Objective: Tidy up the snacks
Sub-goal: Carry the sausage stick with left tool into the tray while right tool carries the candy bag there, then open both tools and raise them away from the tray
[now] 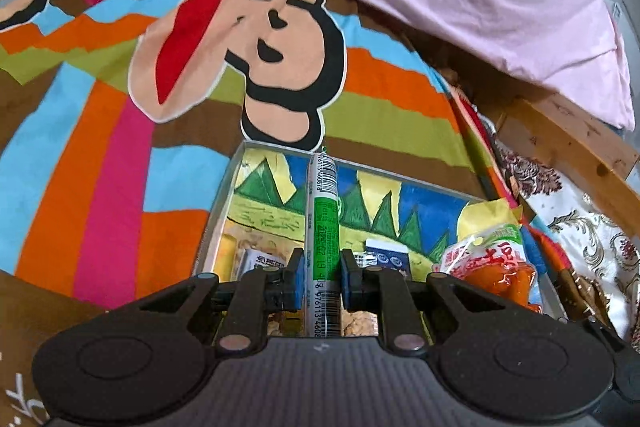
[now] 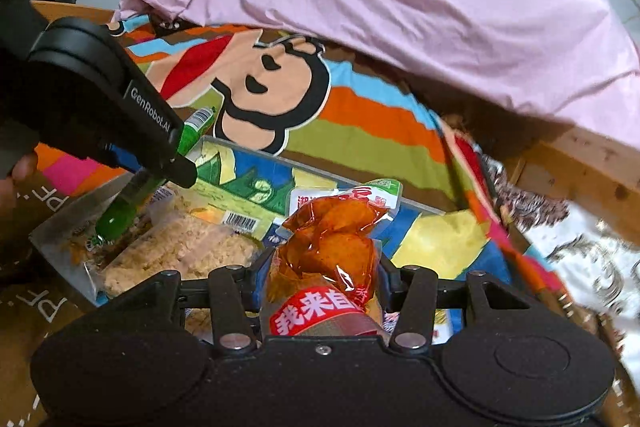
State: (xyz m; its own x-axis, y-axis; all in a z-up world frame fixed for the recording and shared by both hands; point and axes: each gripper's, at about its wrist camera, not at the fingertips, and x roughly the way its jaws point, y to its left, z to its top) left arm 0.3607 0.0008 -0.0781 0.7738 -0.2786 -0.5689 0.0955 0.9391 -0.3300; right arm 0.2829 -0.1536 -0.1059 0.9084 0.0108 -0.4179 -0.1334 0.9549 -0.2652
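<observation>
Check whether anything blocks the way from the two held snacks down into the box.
Nothing visible does. The left gripper holds the green stick, the right gripper the orange packet, both over the open box. Only the crumbly snack bag and other packets lie inside.

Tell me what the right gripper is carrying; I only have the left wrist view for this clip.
Observer: The right gripper is shut on an orange snack pouch with a red label band.
Operator: Where does my green stick sit relative to the box?
Observer: Seen from the side, the green stick is tilted, with its lower end above a clear pack of crumbly snack inside the box.
Operator: Is anyone visible behind the left gripper?
Observer: Only part of a hand, at the picture's left edge behind the left gripper.
</observation>
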